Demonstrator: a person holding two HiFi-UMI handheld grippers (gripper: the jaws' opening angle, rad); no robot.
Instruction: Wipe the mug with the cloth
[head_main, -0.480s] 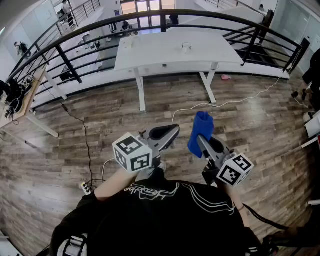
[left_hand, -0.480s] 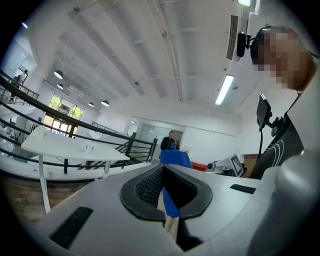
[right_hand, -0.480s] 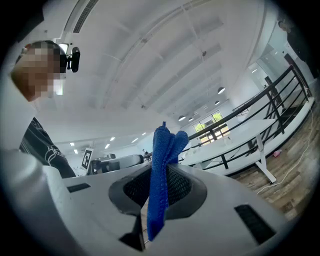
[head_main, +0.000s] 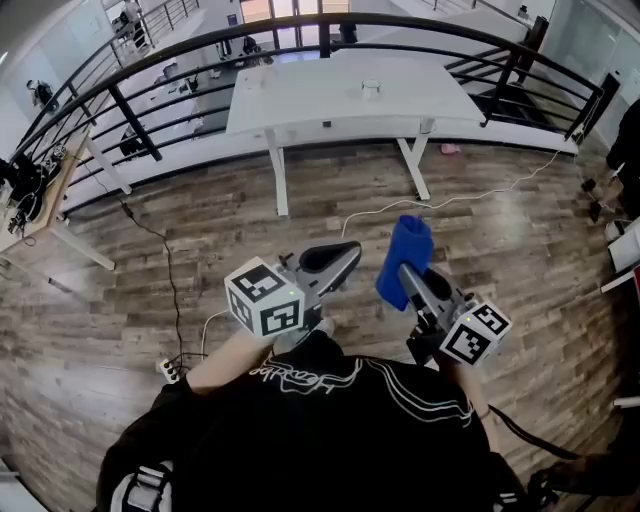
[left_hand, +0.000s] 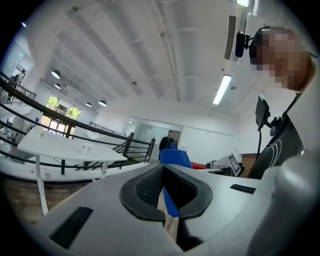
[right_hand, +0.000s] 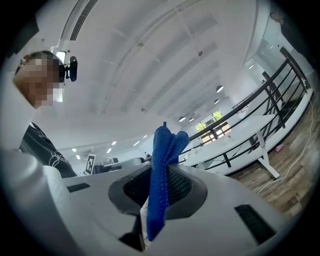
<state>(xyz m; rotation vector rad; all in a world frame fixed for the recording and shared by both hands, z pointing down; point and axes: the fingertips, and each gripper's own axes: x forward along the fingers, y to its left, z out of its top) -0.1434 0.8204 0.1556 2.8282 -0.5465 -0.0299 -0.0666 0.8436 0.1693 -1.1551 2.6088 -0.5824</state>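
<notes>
Wooden plank flooring (head_main: 150, 250) fills the head view, with a black railing (head_main: 130, 110) curving across the top. At the far left a power strip (head_main: 170, 374) lies on the boards. Beyond the railing's near side stands a white table (head_main: 300, 100), and the mug (head_main: 371, 88), tiny at this range, sits on its top, well apart from both tools. Below it, the left gripper (head_main: 345, 255) is held level over the floor with its jaws pressed together and nothing between them. Just to its right, the right gripper (head_main: 410, 282) is clamped on the blue cloth (head_main: 405, 250), which stands bunched above the jaw tips and hangs a little below them. A white cable (head_main: 470, 200) trails over the floor further right. The person's black top (head_main: 330, 430) fills the bottom edge.
</notes>
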